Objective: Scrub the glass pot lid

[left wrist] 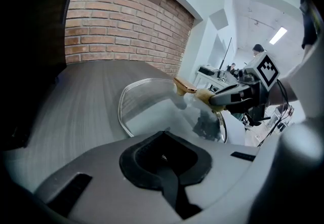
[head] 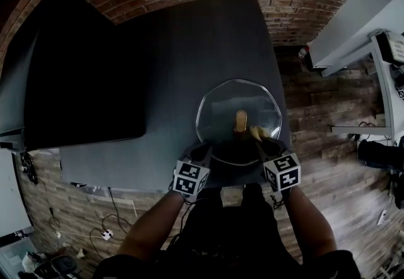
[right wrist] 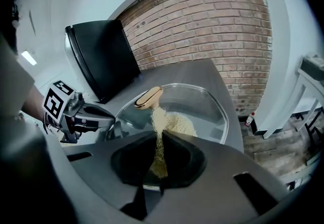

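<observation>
The glass pot lid (head: 221,104) sat on the dark grey bench (head: 189,38), close to its near right corner. Its right rim came near the bench's right edge and its near rim near the front edge, just ahead of the person. Whether the lid lay flat or was tipped up a little could not be told.

The left gripper (head: 202,151) met the lid at its near left rim. In the left gripper view its fingers (left wrist: 152,164) were drawn together, with the lid's edge running in between them, so they looked clamped on the rim. The right gripper (head: 268,144) reached in over the near right rim. Its fingers (right wrist: 179,159) were closed on a yellowish scrub pad (right wrist: 169,124), and the pad's free end lay against the glass just beside the lid's golden knob (head: 240,121). The two grippers stood near each other, one at each side of the lid's near edge, with the knob between and beyond them.

Bare bench stretched away behind the lid toward the brick wall (right wrist: 202,25) and to the lid's left. Further left, a black panel (head: 82,69) covered that side of the bench, well apart from the lid. Past the bench's right edge the surface dropped to a wooden floor (head: 328,120), so little room was left on that side.
</observation>
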`<move>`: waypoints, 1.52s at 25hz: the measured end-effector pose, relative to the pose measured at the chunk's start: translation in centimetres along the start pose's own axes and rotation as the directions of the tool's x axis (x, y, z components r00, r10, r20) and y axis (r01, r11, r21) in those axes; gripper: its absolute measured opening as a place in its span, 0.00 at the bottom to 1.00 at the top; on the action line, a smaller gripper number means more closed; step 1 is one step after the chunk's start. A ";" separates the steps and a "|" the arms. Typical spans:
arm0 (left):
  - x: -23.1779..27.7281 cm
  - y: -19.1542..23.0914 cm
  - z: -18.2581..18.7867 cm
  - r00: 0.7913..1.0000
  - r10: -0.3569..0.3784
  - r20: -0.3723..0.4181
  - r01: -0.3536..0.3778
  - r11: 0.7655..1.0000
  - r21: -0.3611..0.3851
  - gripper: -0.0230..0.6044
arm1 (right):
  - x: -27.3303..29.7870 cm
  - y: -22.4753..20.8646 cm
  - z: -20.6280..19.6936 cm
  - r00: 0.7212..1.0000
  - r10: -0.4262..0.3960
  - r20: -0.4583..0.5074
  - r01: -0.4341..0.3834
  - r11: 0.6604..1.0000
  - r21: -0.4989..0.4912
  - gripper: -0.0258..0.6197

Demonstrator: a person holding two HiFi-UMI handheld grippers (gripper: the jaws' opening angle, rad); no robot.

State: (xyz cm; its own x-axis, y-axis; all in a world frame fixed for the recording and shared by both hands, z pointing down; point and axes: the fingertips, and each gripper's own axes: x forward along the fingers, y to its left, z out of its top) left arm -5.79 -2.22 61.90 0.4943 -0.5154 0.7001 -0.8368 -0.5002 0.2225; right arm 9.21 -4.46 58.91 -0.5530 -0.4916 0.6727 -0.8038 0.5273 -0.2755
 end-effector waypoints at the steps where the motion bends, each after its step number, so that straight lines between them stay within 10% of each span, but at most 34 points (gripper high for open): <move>1: 0.0 0.0 0.0 1.000 0.002 0.000 -0.002 1.000 -0.003 0.09 | 0.0 -0.8 0.2 1.000 -0.004 -0.001 0.004 1.000 0.006 0.10; 19: -0.2 -0.1 0.3 1.000 0.004 0.011 -0.003 0.998 -0.059 0.09 | 4.4 -10.9 6.7 0.998 -0.030 -0.047 0.026 0.997 -0.069 0.10; 38: -0.1 0.4 0.0 1.000 0.020 0.022 -0.019 0.997 -0.074 0.09 | 4.1 -11.4 6.1 0.998 -0.024 -0.056 0.020 0.996 -0.084 0.10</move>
State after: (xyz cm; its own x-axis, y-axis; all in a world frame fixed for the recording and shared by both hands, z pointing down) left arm -6.13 -2.36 61.91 0.4822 -0.5409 0.6891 -0.8611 -0.4373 0.2593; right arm 14.73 -16.72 60.59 -0.5201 -0.4647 0.7166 -0.7933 0.5738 -0.2036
